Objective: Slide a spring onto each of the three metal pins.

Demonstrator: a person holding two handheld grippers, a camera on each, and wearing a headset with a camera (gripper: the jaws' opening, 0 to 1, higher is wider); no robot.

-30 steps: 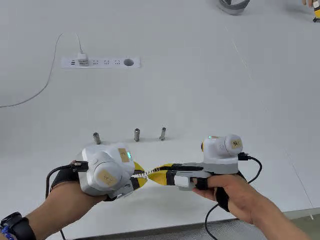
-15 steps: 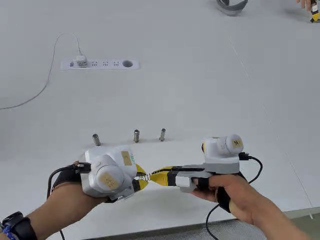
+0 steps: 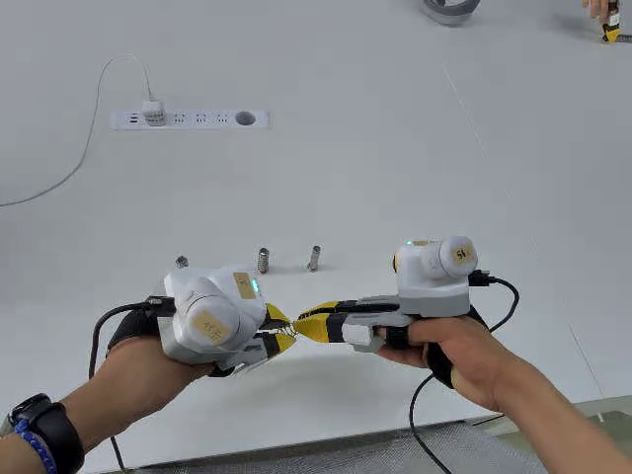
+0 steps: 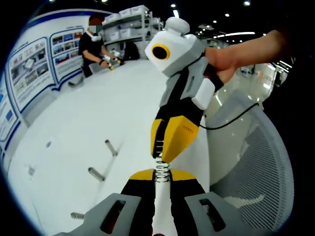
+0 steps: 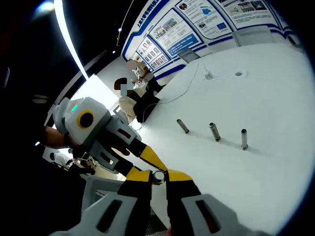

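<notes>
A small metal spring (image 3: 289,334) hangs in the air between my two grippers, which meet tip to tip above the near part of the white table. The left gripper (image 3: 279,339) is shut on one end of the spring (image 4: 161,169). The right gripper (image 3: 300,333) is shut on the other end, seen as a ring (image 5: 158,178) between its yellow tips. Three short metal pins stand in a row just beyond: left pin (image 3: 182,262), middle pin (image 3: 264,260), right pin (image 3: 314,258). The left and middle pins look coiled in the right gripper view; the third (image 5: 243,139) looks smoother.
A white power strip (image 3: 188,118) with a plug and cable lies at the far left. A tape roll (image 3: 452,8) sits at the back edge. Another person's hand (image 3: 604,12) works at the far right. A mesh chair (image 3: 326,454) is below the table's front edge.
The head camera has shifted a little. Both grippers stay joined on the spring and sit slightly higher; the left gripper's body now stands just below the left pin.
</notes>
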